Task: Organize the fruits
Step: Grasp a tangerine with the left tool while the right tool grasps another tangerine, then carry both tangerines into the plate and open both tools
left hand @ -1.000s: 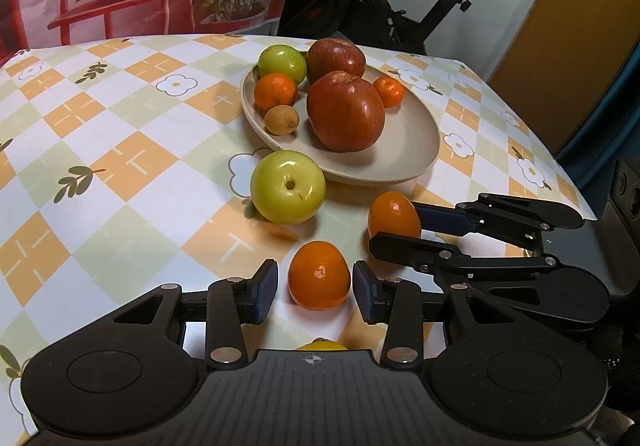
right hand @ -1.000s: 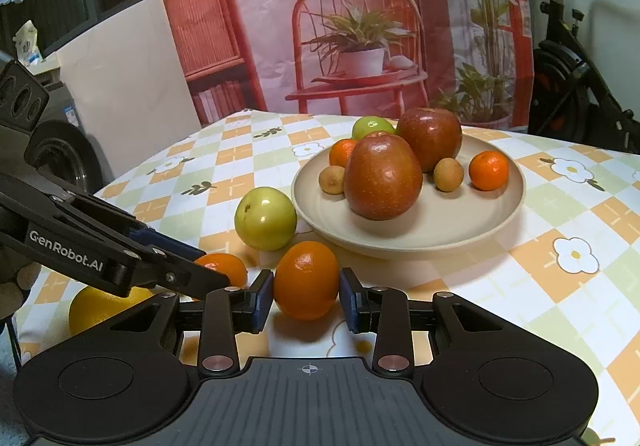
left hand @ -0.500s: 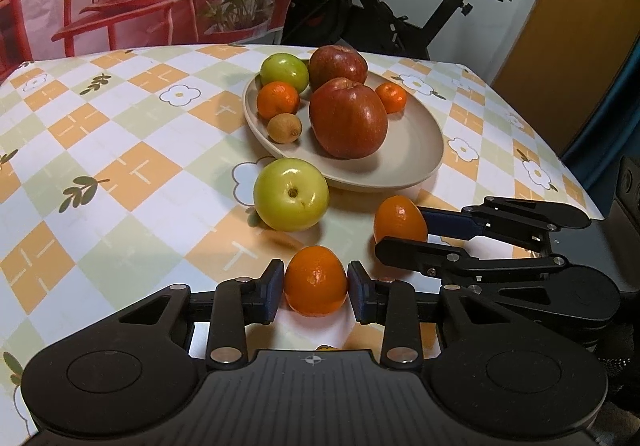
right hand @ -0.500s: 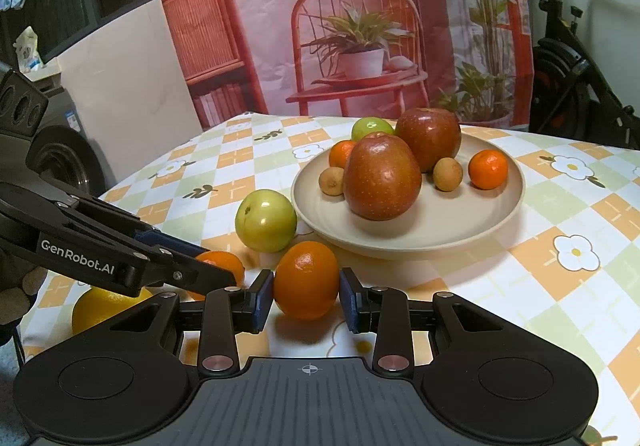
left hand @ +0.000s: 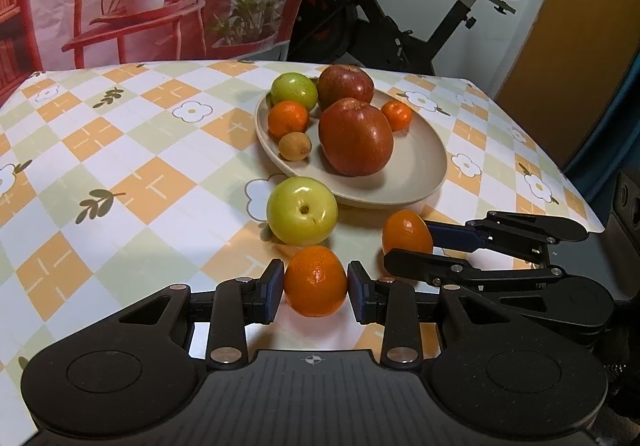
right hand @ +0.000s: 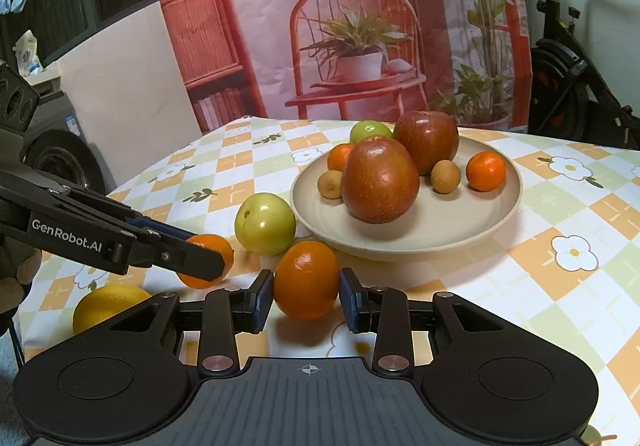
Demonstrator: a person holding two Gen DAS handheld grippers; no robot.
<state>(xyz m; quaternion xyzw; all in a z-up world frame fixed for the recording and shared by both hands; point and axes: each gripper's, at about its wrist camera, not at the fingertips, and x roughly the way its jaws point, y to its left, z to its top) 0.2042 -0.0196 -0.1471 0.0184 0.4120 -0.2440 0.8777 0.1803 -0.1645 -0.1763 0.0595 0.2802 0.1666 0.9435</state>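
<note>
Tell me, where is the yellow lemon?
The yellow lemon shows only in the right wrist view, low on the left, on the table's near edge beside the orange in the left tongs.

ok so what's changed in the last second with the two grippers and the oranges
The left gripper has just been closing and its pads now press on the near orange, which a second ago sat loose between open jaws. The right gripper stayed clamped on the other orange. The green apple on the tablecloth, the yellow fruit and the fruit on the plate kept their places.
</note>
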